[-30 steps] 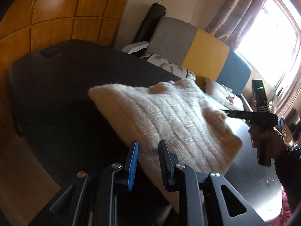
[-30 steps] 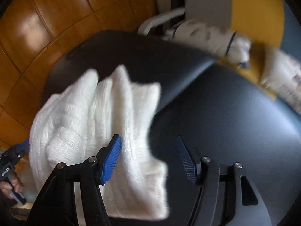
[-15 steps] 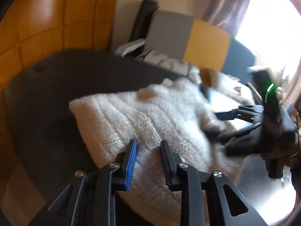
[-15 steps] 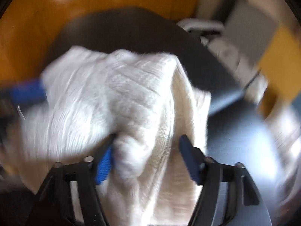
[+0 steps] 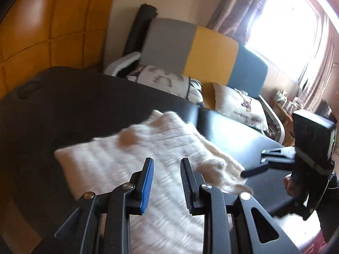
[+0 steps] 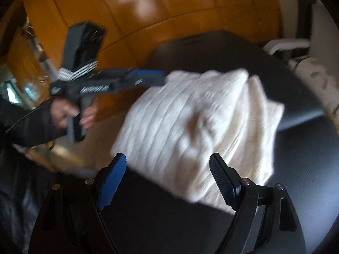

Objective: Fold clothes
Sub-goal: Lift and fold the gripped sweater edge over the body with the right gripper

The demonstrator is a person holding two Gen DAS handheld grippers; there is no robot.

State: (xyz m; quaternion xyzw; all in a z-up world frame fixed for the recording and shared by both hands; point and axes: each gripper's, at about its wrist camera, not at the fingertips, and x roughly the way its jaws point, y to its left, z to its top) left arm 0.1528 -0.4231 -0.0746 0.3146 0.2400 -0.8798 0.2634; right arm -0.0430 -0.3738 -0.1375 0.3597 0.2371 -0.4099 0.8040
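Left wrist view first: I had the left gripper (image 5: 166, 182) over the near part of the white knit sweater (image 5: 135, 169), jaws parted a little with a clear gap between the blue pad and the black pad, nothing pinched, so released. The sweater lay folded into a rough rectangle on the black table (image 5: 63, 110), its far edge close to the seam where the two dark table sections met, its near part running under my fingers (blurry here, texture only partly readable). Off to the right I saw the right gripper (image 5: 264, 165) with its fingertips just beside the sweater's right corner, the person's hand (image 5: 290, 185) wrapped on the grip below. Behind the table stood a sofa (image 5: 207, 53) in grey, yellow and blue panels with printed cushions (image 5: 239, 105) on the seat, and a bright window (image 5: 292, 27) with curtains. Right wrist view: the right gripper (image 6: 169, 177) had its jaws spread wide, and they were on their way open; the sweater (image 6: 197, 122) lay beyond and between the fingertips but the pads did not press it, so let go. The sweater sat on the black table (image 6: 296, 148), near its left edge, one corner pointing toward the right finger. The left gripper (image 6: 148, 78) reached in from the left, its blue tip at the sweater's far-left edge; whether it touched the knit I could not tell from this blur. The left hand (image 6: 67, 112) in a dark sleeve held its handle over the orange-brown floor (image 6: 169, 10).
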